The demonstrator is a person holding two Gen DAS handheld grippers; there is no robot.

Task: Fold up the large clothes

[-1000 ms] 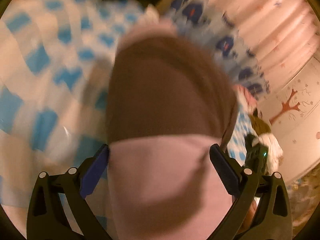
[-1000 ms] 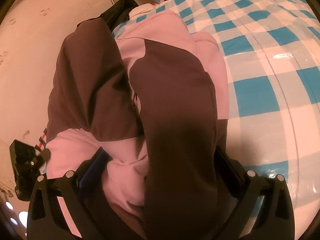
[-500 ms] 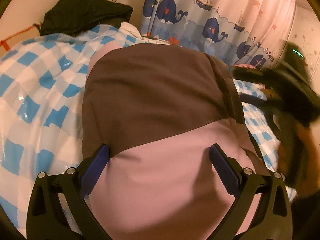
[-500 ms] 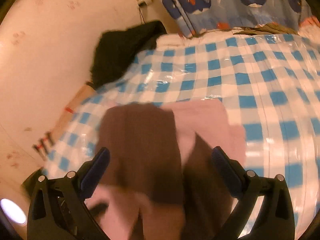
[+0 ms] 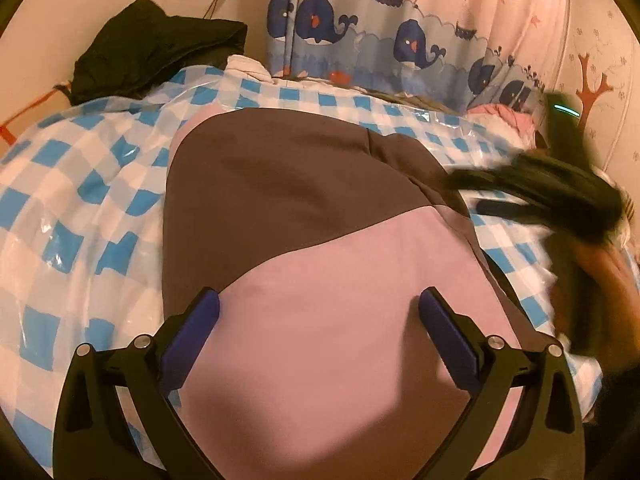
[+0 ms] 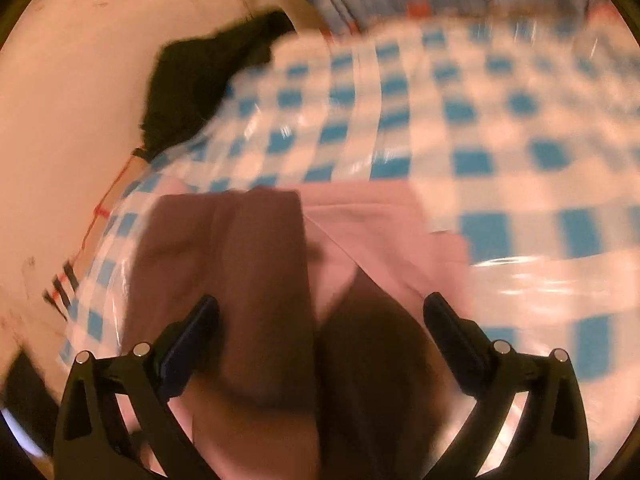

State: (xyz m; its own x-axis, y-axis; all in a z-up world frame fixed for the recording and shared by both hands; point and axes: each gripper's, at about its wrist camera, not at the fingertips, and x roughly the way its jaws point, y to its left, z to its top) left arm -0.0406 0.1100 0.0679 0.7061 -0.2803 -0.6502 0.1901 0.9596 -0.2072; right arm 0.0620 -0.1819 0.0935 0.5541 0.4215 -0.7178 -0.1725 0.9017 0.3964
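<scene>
Lying folded on the checked bed cover (image 5: 80, 184), the pink-and-brown garment (image 5: 320, 280) seemingly needs no grip, both left tool (image 5: 320, 312) and right tool (image 6: 320, 316) spread.

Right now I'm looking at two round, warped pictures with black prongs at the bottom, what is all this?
Each picture comes from a fisheye camera on a hand-held pair of tongs; a person holds one pair in each hand. The black prongs are the tongs' two fingers. One view looks along the left tongs, the other along the right tongs, blurred by motion. Both pairs stand open over a pink and brown garment lying on a blue checked cover; neither holds anything. In the left view, the dark blur at the right edge is the other tongs. Behind are a dark bundle of clothing and a whale-print curtain.
</scene>
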